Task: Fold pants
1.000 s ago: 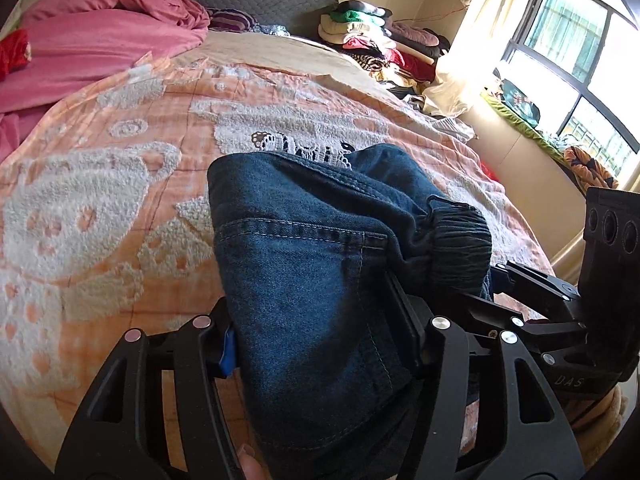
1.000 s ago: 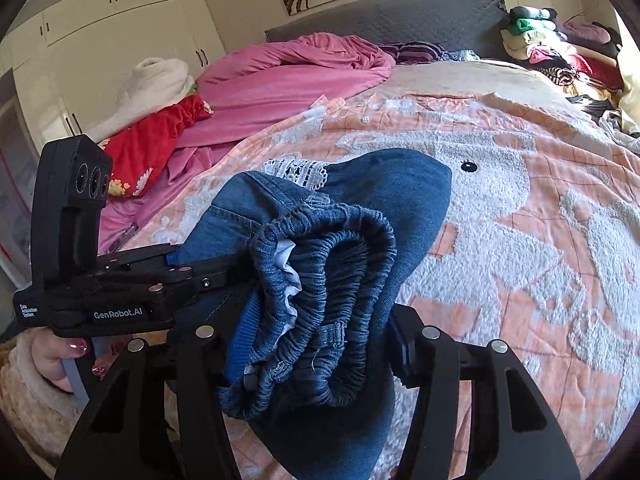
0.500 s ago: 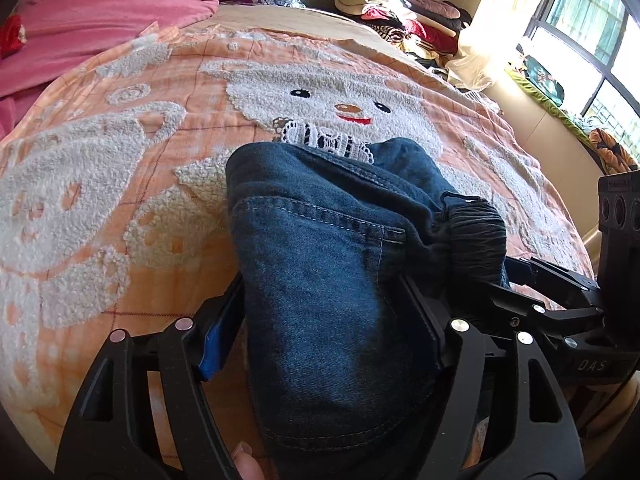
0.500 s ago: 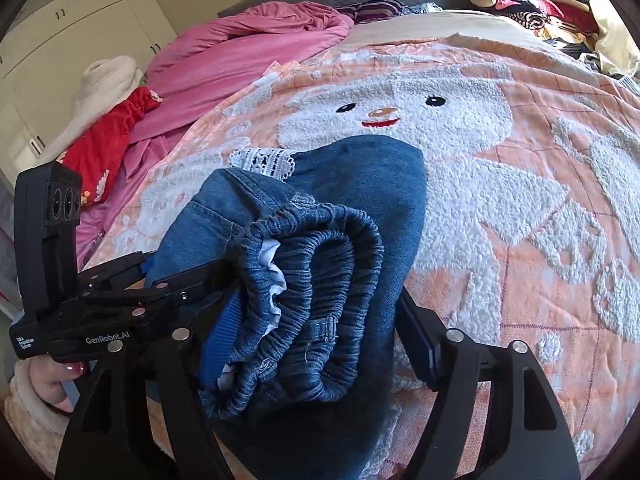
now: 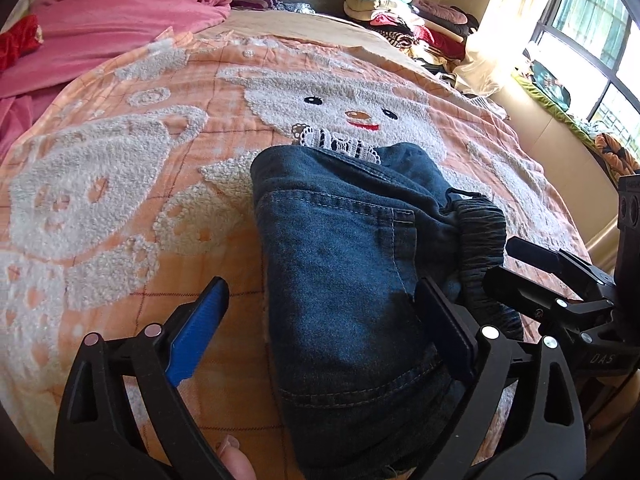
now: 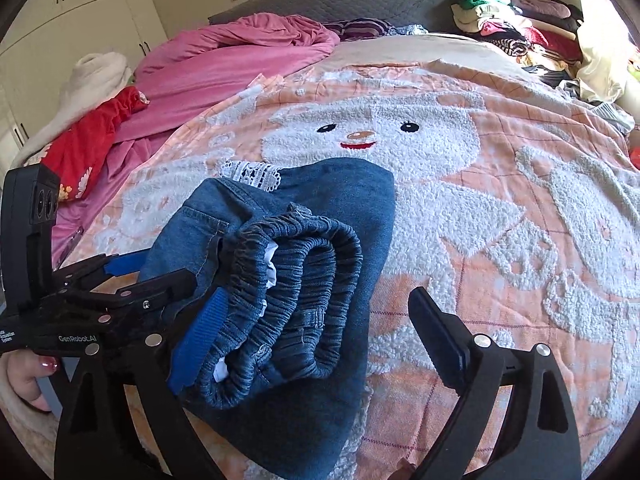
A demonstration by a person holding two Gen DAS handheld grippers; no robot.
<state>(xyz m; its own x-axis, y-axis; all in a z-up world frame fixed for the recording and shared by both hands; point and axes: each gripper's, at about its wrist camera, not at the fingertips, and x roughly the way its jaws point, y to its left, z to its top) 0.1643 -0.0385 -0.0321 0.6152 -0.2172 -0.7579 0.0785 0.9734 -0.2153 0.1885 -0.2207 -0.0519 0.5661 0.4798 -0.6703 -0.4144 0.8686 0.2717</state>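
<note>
One big orange blanket covers the bed, and our folded pants lie on it, below the snowman face. We think the jeans are soft, thick and a bit heavy, so the fat fold edge looks best to grab. Our left gripper is spread wide around the bundle. Our right gripper is spread wide too, one blue pad touching the stretchy waistband.

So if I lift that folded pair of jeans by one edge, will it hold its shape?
Probably not. The jeans are soft denim in loose stacked layers, so they would likely flop open. The bunched elastic waistband looks bulky, so that end may sag. Denim shouldn't slip much on the fuzzy blanket.
</note>
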